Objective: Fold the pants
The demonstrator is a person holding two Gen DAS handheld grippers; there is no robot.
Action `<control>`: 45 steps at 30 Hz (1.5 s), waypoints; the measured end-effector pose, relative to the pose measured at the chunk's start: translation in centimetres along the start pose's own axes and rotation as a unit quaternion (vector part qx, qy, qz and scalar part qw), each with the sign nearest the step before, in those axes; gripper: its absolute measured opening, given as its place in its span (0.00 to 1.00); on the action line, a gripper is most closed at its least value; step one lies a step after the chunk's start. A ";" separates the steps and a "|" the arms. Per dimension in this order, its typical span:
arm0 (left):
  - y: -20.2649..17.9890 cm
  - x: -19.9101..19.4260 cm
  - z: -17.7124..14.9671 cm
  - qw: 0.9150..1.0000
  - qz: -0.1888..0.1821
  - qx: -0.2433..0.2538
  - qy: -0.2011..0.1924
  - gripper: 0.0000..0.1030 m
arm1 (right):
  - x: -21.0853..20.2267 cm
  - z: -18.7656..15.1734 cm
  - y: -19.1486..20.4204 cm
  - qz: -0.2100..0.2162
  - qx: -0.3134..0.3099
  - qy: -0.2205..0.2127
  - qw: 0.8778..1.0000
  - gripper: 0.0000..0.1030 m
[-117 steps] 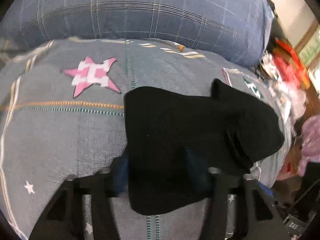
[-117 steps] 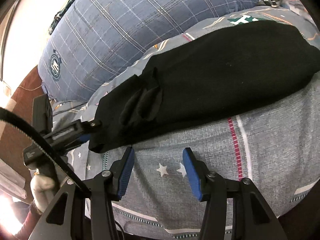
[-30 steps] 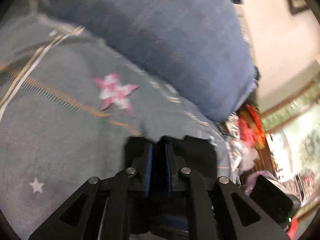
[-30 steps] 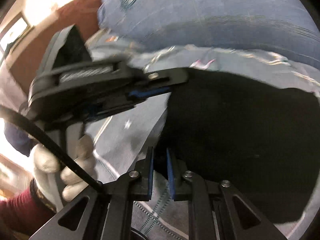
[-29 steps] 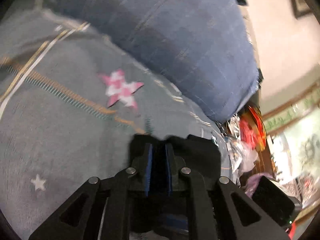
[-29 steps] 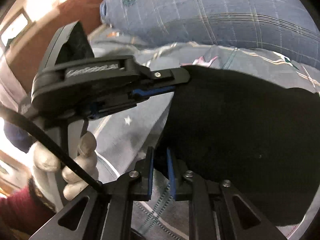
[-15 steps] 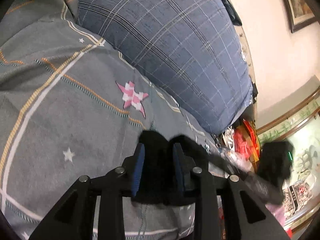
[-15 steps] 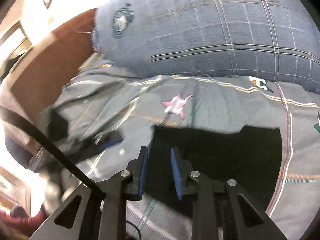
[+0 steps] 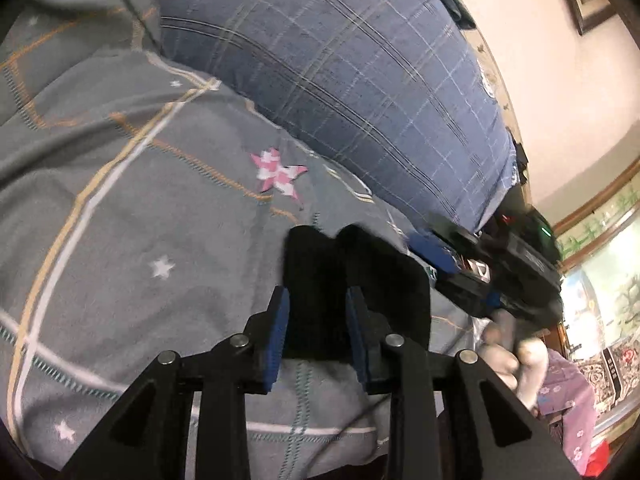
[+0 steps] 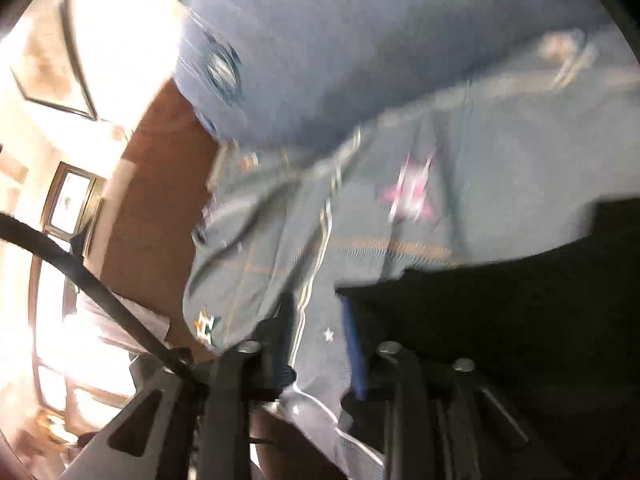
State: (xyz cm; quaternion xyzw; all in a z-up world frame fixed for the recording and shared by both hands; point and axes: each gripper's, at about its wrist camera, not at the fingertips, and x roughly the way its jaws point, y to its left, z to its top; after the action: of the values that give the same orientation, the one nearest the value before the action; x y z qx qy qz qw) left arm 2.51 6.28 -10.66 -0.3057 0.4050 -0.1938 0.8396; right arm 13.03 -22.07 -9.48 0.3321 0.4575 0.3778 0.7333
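The black pants (image 9: 372, 280) lie folded into a small flat rectangle on the grey patterned bedspread (image 9: 120, 240). My left gripper (image 9: 316, 300) is open, its blue-padded fingers apart and just above the near edge of the pants, holding nothing. The right gripper shows in the left wrist view (image 9: 432, 256) at the far right corner of the pants, held by a gloved hand. In the blurred right wrist view the pants (image 10: 520, 320) fill the lower right. My right gripper (image 10: 316, 320) is open and empty over the bedspread beside their edge.
A large blue plaid pillow (image 9: 340, 80) lies along the back of the bed. A pink star patch (image 9: 280, 174) marks the bedspread behind the pants. Clutter and a purple cloth (image 9: 572, 420) sit beyond the bed's right edge. A brown headboard (image 10: 152, 200) stands at the left.
Both grippers were shut on the pants a second ago. They have opened, let go and pulled back; the pants now lie folded on the bed. The right wrist camera is swinging left.
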 end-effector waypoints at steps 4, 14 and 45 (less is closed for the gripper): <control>-3.5 2.7 1.2 0.999 0.002 0.042 0.016 0.26 | -7.0 -1.3 -0.2 -0.092 -0.032 -0.077 0.992 0.36; -5.2 13.5 3.4 0.985 0.121 0.087 0.087 0.32 | -5.9 -1.2 -6.0 -0.147 0.005 -0.080 0.986 0.38; -2.5 1.6 -3.5 0.998 0.048 -0.005 0.030 0.65 | -12.9 -15.4 -4.0 -0.198 0.014 -0.184 0.963 0.59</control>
State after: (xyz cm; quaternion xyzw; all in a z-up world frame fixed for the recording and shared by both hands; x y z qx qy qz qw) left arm 0.46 2.24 -11.57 -0.2838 0.4451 -0.1604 0.8340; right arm -3.99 -32.96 -12.99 0.3088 0.3768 0.1512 0.8601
